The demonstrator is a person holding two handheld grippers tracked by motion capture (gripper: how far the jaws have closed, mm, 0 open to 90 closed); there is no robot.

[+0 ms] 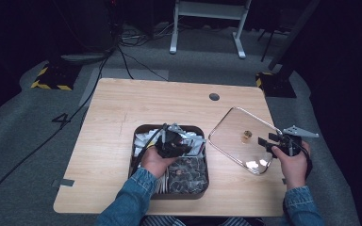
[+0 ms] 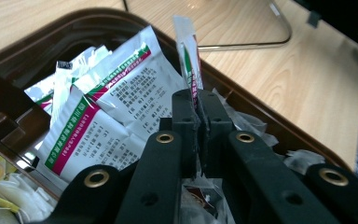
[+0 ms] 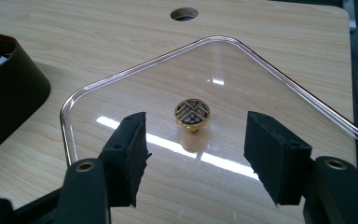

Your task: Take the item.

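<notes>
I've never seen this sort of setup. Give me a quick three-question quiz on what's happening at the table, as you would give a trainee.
1. True or false: the left gripper is shut on a sachet standing upright over the brown box.
2. What lies on the table in front of the right gripper? A) a plate B) a clear lid with a gold knob C) a book
3. In a few words: do the right gripper's pads touch the knob?

Key:
1. True.
2. B, the clear lid.
3. No; the jaws stand open, with the knob beyond and between them, untouched.
</notes>
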